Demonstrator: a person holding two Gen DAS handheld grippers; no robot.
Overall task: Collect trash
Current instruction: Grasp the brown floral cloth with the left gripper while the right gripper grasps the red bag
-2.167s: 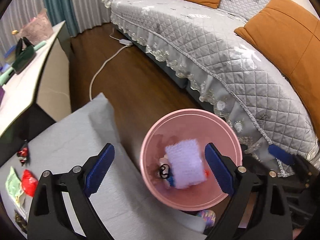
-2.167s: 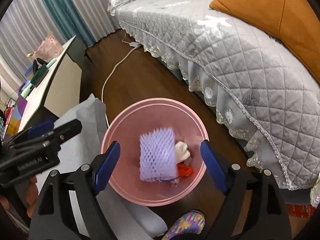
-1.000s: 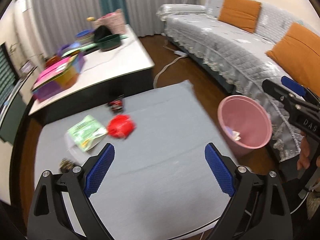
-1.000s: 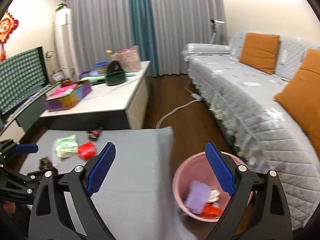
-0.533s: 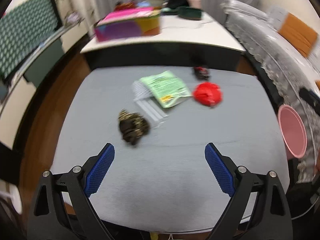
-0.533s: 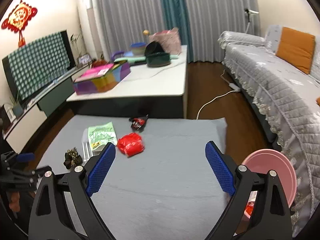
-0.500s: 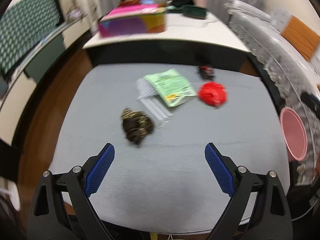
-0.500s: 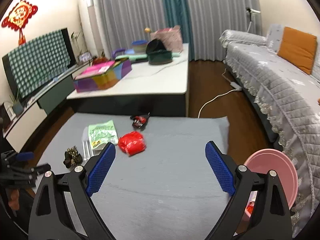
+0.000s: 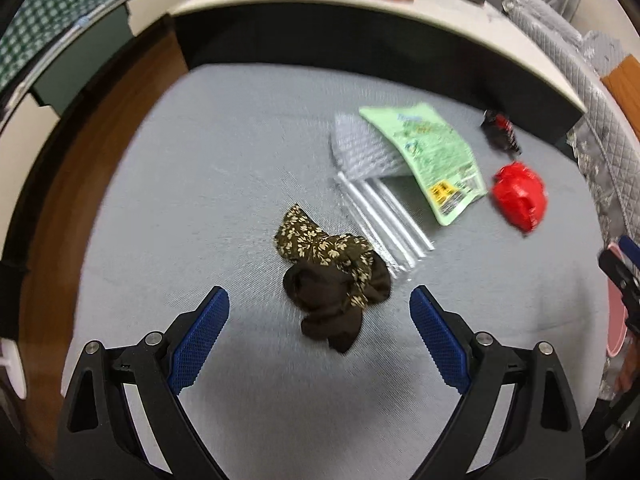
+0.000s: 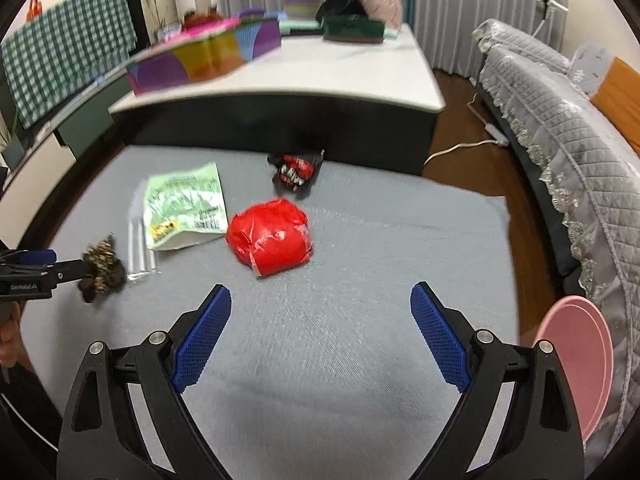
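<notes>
My left gripper (image 9: 320, 336) is open and empty, its fingers on either side of a dark floral cloth wad (image 9: 332, 276) on the grey table (image 9: 224, 184). Beyond lie a clear plastic sleeve (image 9: 376, 208), a green snack packet (image 9: 428, 156), a red plastic wad (image 9: 520, 196) and a black-red wrapper (image 9: 500, 134). My right gripper (image 10: 320, 336) is open and empty, short of the red plastic wad (image 10: 272, 240). The green packet (image 10: 184, 204), black-red wrapper (image 10: 296, 170) and cloth wad (image 10: 102, 268) also show there. The pink bin (image 10: 580, 364) stands at the table's right.
A white low table (image 10: 320, 68) with a colourful box (image 10: 208, 54) and bags stands behind the grey table. A grey quilted sofa (image 10: 560, 120) runs along the right. A white cable (image 10: 460, 148) lies on the wooden floor.
Both grippers swung away from the pink bin to the table and came closer to it. The left now straddles the cloth wad; the right has neared the red wad.
</notes>
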